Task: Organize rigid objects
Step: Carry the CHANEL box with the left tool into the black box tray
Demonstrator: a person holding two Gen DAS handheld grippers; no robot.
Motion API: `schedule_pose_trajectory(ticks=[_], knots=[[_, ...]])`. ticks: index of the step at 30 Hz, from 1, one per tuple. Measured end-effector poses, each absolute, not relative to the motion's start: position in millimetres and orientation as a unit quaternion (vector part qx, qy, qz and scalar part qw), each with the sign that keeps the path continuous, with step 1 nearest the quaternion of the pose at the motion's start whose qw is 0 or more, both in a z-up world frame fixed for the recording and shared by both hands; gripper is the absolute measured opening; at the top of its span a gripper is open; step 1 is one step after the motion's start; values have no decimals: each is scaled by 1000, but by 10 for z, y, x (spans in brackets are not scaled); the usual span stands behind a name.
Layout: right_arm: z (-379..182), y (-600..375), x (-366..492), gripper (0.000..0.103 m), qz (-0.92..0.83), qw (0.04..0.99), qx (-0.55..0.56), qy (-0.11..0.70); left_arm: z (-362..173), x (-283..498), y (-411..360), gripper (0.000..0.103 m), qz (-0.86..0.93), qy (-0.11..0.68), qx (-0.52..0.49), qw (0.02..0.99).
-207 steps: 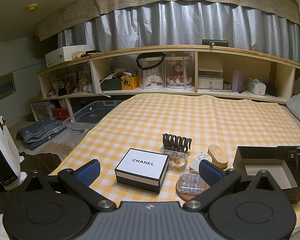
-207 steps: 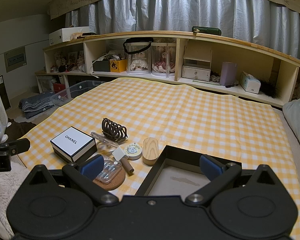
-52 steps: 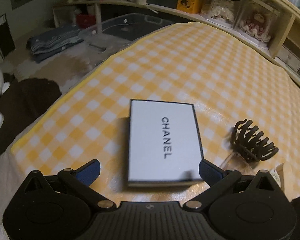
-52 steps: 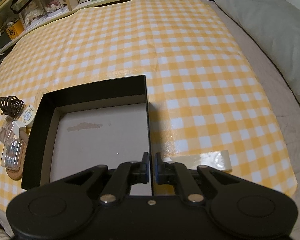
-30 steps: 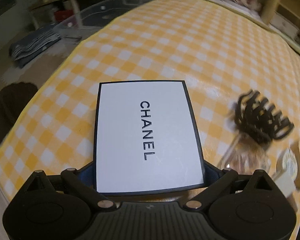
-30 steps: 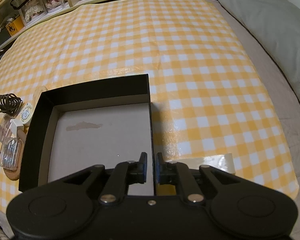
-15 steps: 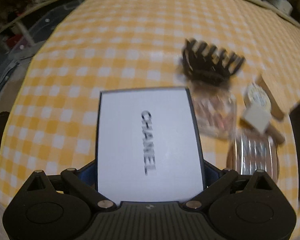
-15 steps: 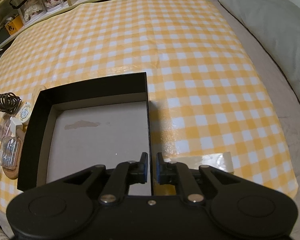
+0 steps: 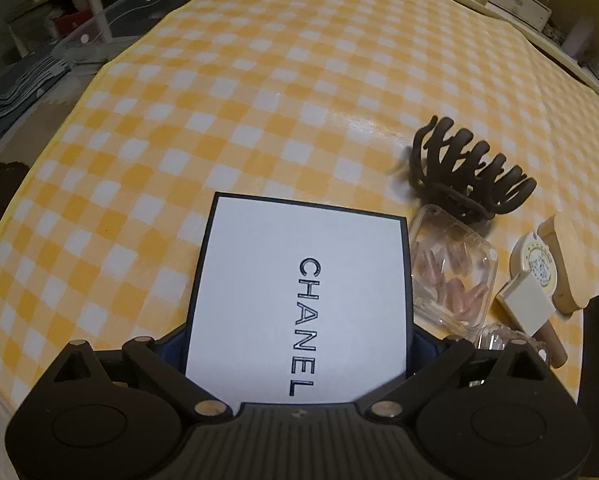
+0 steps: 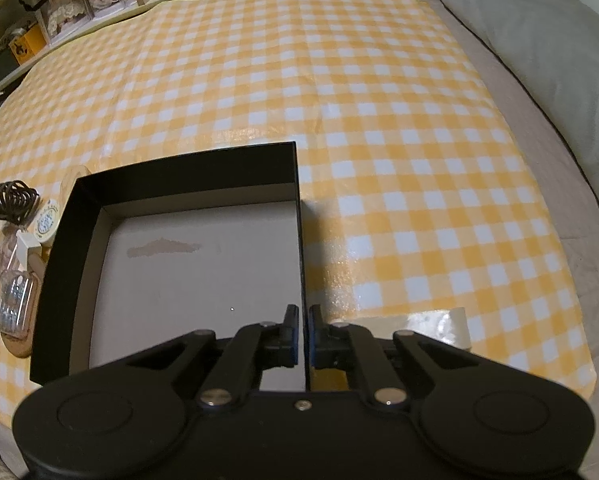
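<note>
The white box [image 9: 299, 312] lies on the checked cloth [image 9: 259, 100], left of the hair clip [image 9: 469, 176], and the left gripper [image 9: 299, 344] is clamped on its two sides. The right gripper [image 10: 302, 336] pinches the wall of the black tray [image 10: 299, 220]. I judge the next move is to lift the box over into the tray, keeping it level.

You are looking at one readable word: "CHANEL", in thin black capitals, running top to bottom down the white lid of the box [image 9: 299, 308] in the lower middle of the left wrist frame. The round tin's [image 9: 539, 266] label is showing print too small to read.
</note>
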State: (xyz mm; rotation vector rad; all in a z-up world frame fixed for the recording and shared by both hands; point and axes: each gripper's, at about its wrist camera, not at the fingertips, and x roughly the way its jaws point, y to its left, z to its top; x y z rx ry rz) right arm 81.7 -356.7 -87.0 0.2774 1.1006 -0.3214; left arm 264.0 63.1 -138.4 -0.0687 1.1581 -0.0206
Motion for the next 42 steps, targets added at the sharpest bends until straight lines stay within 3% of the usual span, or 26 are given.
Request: schedule_pose_trajectory(ticks=[12, 20, 33, 42], knots=[[-876, -3549, 831, 3, -150, 831, 131, 519, -939, 2283, 672, 98, -33, 506, -124, 853], [-867, -3536, 855, 3, -144, 831, 129, 521, -649, 2060, 365, 98, -100, 460, -91, 877], [-878, -3588, 877, 4, -121, 833, 124, 526, -394, 1652, -1270, 98, -364, 374, 152, 839], [-887, -3729, 791, 5, -104, 836, 144, 519, -729, 1544, -2359, 98, -465, 333, 357, 738]])
